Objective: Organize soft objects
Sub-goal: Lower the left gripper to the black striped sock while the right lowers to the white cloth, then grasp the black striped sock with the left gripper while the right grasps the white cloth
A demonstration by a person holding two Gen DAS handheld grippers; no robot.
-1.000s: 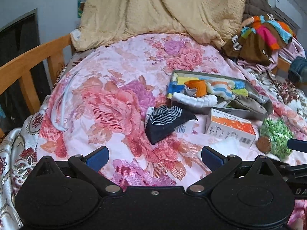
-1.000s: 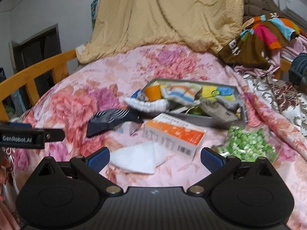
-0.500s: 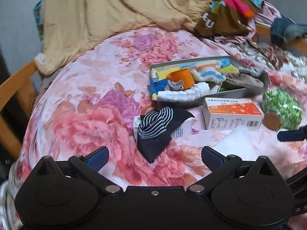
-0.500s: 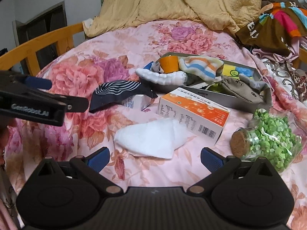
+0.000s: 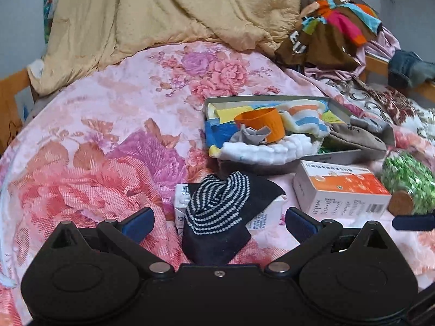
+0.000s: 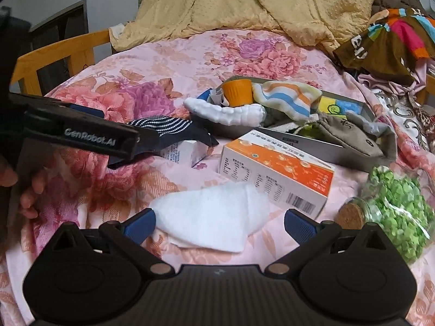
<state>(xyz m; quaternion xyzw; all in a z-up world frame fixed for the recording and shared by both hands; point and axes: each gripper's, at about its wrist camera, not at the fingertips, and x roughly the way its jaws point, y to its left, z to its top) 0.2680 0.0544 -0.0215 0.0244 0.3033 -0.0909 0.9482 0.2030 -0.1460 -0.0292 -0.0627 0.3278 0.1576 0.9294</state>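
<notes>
A dark sock with white stripes (image 5: 217,212) lies over a small white carton (image 5: 180,203) on the flowered bedspread. My left gripper (image 5: 217,224) is open, its blue pads on either side of the sock. A white cloth pad (image 6: 214,217) lies flat between the open fingers of my right gripper (image 6: 218,224). The grey tray (image 5: 339,157) behind holds a striped towel (image 5: 304,119), a white fluffy roll (image 5: 266,149), an orange cup (image 5: 261,126) and a grey pouch (image 5: 356,137). In the right wrist view the left gripper's finger (image 6: 89,135) reaches over the sock (image 6: 163,127).
An orange and white box (image 6: 277,174) lies in front of the tray (image 6: 312,144). A corked jar of green bits (image 6: 394,203) is on its side at right. A tan quilt (image 5: 163,13) and heaped clothes (image 5: 334,32) fill the back. Wooden bed rail (image 6: 59,51) at left.
Both grippers have moved closer to the bed. The left now frames the striped sock; the right has come up to the white pad. Both stay open.
</notes>
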